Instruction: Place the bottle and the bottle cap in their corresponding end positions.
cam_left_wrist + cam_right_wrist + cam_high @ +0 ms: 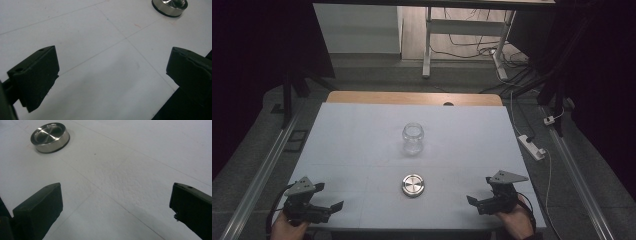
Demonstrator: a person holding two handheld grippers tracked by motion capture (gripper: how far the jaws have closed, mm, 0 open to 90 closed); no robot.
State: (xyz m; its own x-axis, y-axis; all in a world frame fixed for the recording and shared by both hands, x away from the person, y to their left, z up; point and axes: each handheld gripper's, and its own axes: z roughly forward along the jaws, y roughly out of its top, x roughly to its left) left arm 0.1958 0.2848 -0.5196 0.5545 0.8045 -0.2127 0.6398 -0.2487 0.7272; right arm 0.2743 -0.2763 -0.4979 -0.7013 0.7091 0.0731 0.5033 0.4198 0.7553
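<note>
High view gives me the layout: a clear glass jar (413, 138) stands upright near the middle of the white worktop (352, 135), and its round metal lid (413, 184) lies flat in front of it, nearer to me, well apart from the jar. My left claw (324, 206) sits at the near left corner and my right claw (479, 201) at the near right corner, both well away from the lid and the jar. Left gripper view shows that claw's jaws spread wide with nothing between them but bare worktop, the lid (170, 7) off at the upper edge. Right gripper view shows the same: jaws spread wide, empty, the lid (50, 137) far off toward the upper left.

I judge the work to be getting the lid onto the jar, and I see several ways it could slip. The lid is low and smooth-walled; if I come in too high, the jaws may skate over its rim and push it away instead of gripping it. The jar looks light and is not held, so a lid brought down off-centre or tilted could tip it or slide it across the sheet. Glass is hard to read here, so I could misjudge where the mouth sits.
</note>
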